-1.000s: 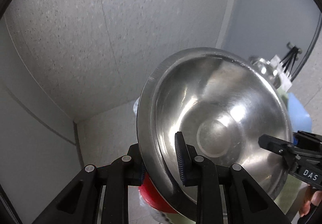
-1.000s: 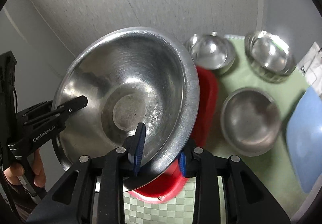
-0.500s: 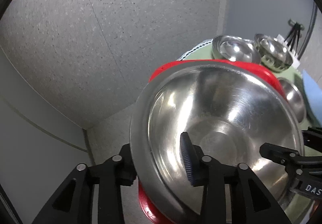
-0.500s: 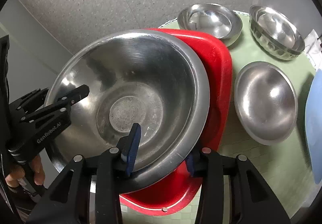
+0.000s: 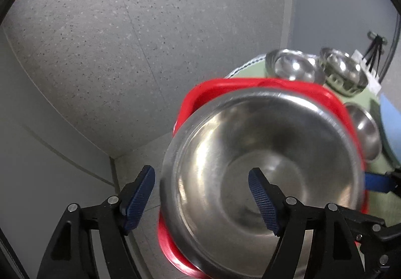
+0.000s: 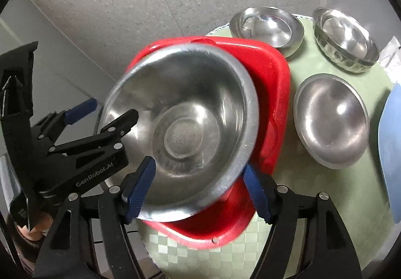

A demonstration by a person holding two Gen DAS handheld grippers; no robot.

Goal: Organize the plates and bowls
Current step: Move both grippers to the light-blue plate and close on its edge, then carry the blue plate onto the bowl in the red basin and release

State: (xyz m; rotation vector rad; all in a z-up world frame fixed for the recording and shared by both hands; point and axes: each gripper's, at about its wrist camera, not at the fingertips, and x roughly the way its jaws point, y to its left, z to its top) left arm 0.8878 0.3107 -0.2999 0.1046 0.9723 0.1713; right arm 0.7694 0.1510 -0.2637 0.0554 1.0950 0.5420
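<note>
Green matting covered our table (image 6: 295,178), where the big steel bowl (image 6: 183,128) sat in the red basin (image 6: 273,93). Our left tongs (image 5: 201,200) and right tongs (image 6: 198,188) had just been opening, straddling its rim without pressing.

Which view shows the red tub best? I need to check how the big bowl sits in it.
The right wrist view: the red tub shows its rim nearly all around the large steel bowl. The left wrist view shows only red slivers beyond that bowl.
</note>
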